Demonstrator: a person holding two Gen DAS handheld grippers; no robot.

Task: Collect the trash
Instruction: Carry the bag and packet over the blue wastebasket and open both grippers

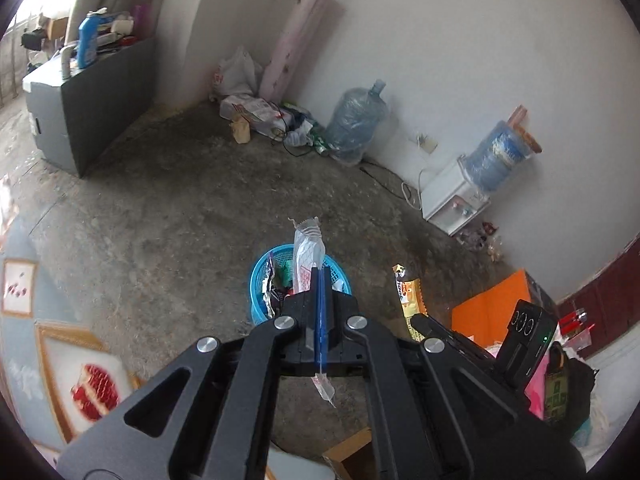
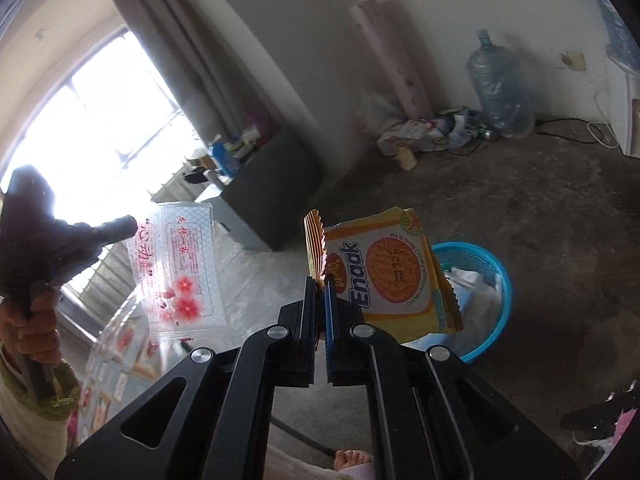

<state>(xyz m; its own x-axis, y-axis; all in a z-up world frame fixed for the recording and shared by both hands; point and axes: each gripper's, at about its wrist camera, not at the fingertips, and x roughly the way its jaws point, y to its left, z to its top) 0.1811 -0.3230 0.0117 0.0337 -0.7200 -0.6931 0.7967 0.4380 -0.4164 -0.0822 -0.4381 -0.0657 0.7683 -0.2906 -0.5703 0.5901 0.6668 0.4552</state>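
Note:
My left gripper [image 1: 320, 276] is shut on a clear plastic wrapper [image 1: 307, 248] with red print, seen edge-on and sticking up past the fingertips. Just beyond it on the floor stands a blue mesh basket [image 1: 259, 280] holding several wrappers. In the right wrist view my right gripper [image 2: 320, 280] is shut on the crimped edge of a yellow Enaak noodle wrapper [image 2: 388, 276], held in front of the blue basket [image 2: 490, 264]. The left gripper [image 2: 126, 226] shows there at the left, carrying the clear flower-printed wrapper [image 2: 176, 268]. The right gripper [image 1: 418, 320] with the yellow wrapper [image 1: 408, 296] appears in the left wrist view.
A grey cabinet [image 1: 80, 112] with bottles stands at the left. Bags, a rolled mat and a water jug [image 1: 356, 120] line the wall, with a water dispenser [image 1: 452, 200] further right. An orange box [image 1: 492, 312] is nearby. A hand [image 2: 32, 328] and bare toes [image 2: 352, 460] show.

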